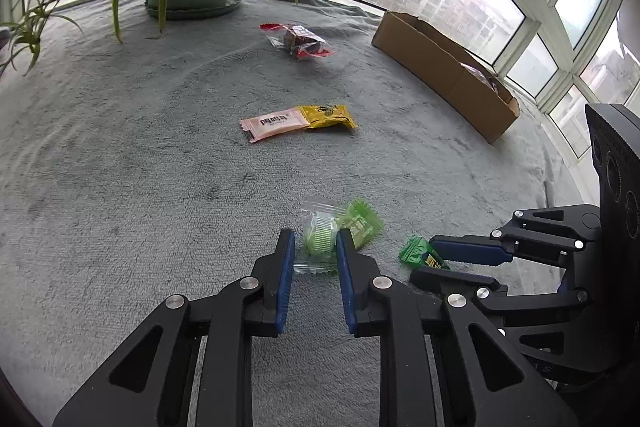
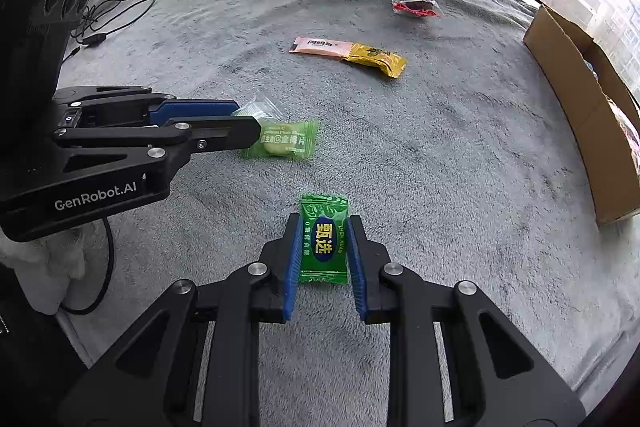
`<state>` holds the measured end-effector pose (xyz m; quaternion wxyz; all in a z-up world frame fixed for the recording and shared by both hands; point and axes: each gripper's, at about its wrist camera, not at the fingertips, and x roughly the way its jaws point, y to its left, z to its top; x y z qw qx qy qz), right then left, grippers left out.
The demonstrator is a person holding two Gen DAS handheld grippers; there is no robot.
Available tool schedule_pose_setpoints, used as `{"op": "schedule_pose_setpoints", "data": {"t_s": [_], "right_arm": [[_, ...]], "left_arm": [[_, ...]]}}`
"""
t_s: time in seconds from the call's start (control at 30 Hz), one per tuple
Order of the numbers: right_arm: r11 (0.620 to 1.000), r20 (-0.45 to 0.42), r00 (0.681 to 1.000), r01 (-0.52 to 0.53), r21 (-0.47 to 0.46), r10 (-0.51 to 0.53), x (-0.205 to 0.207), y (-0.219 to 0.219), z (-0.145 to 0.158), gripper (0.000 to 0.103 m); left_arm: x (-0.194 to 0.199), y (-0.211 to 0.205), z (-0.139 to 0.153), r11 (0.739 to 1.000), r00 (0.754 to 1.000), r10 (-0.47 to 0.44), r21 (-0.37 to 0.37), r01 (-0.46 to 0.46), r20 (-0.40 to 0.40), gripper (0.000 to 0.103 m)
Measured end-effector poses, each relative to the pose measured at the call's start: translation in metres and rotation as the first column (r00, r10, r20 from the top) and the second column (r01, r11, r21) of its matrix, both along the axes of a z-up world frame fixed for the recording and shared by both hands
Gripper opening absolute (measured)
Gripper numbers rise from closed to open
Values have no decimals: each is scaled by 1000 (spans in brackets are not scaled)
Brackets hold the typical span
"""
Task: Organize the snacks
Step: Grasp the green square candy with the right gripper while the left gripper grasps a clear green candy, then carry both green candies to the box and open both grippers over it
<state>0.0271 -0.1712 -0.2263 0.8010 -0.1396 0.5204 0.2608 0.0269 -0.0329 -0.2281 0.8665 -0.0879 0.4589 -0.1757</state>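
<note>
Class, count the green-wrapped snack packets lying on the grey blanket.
3: a clear-and-green ridged packet between the left gripper's pads, a light green packet beside it, and a dark green packet between the right gripper's pads. Others may lie unseen inside the cardboard box.

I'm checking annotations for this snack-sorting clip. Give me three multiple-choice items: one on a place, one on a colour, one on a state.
1. Where does the cardboard box stand?
A. right edge of the blanket
B. beside the plant pot
C. under the left gripper

2. The packet touching the pink packet is:
A. blue
B. yellow
C. white

3. The right gripper is:
A. wide open, empty
B. shut on the dark green candy
C. out of view

Answers: A, box sits far right; B, yellow packet adjoins it; C is wrong, B: pads press the dark green candy.
</note>
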Motion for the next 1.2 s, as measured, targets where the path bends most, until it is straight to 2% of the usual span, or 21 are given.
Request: {"op": "schedule_pose_setpoints", "data": {"t_s": [0.47, 0.8, 1.2], "right_arm": [[995, 31, 996, 81, 66, -83, 13, -26, 19, 21], [984, 96, 983, 144, 106, -155, 28, -54, 46, 21], [959, 165, 949, 247, 141, -269, 51, -102, 68, 21]], "left_arm": [[-4, 3, 6, 1000, 1000, 14, -13, -14, 7, 19], [1, -7, 35, 1000, 998, -10, 15, 9, 69, 19], [23, -38, 68, 995, 986, -89, 46, 83, 141, 19]]}}
